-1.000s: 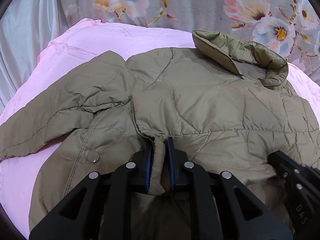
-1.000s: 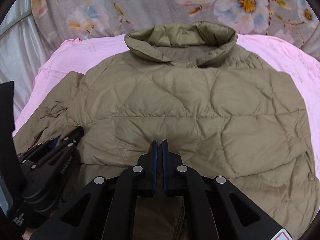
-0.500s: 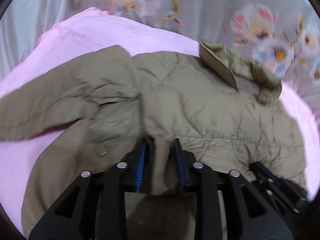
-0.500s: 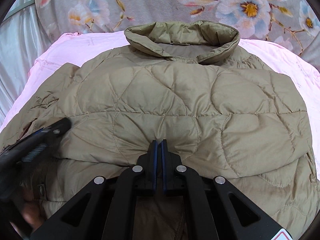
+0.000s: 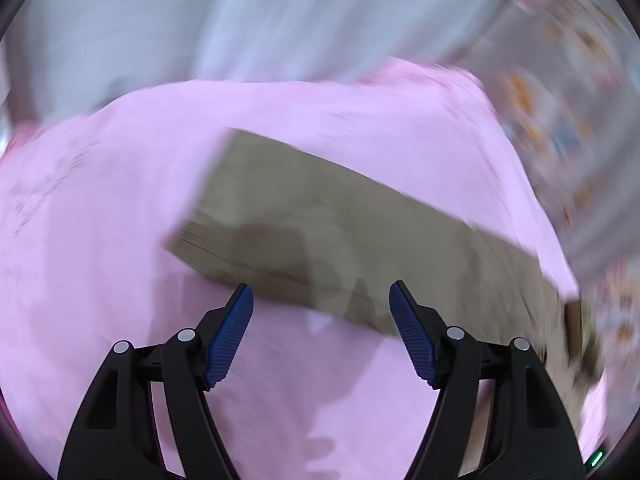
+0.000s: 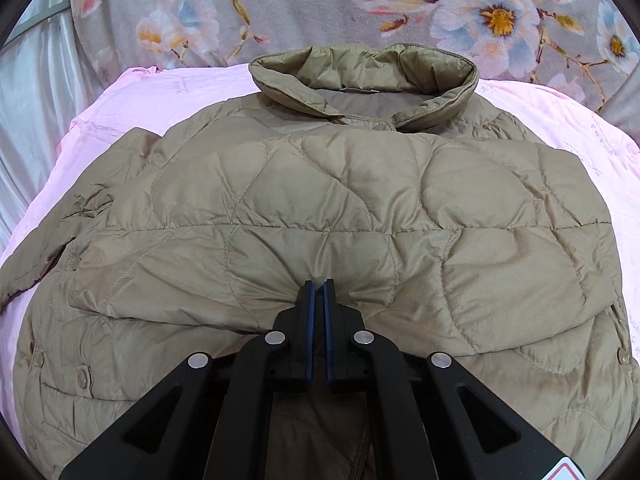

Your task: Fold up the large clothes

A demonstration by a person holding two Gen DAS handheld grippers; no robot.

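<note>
An olive quilted jacket lies collar-away on a pink sheet, its lower part folded up over the body. My right gripper is shut on the edge of that fold, and the fabric puckers around its tips. In the blurred left wrist view, one olive sleeve stretches across the pink sheet. My left gripper hovers at the sleeve's near edge. Its jaws are opening, with nothing between the blue pads.
A grey floral cloth hangs behind the bed. A pale shiny curtain is at the left, also blurred in the left wrist view as a curtain. The sheet's edge drops off at left.
My left gripper has let go of the jacket fold, opened wide and swung fast to the left over the sleeve, leaving the right wrist view. The right gripper has stayed put.
</note>
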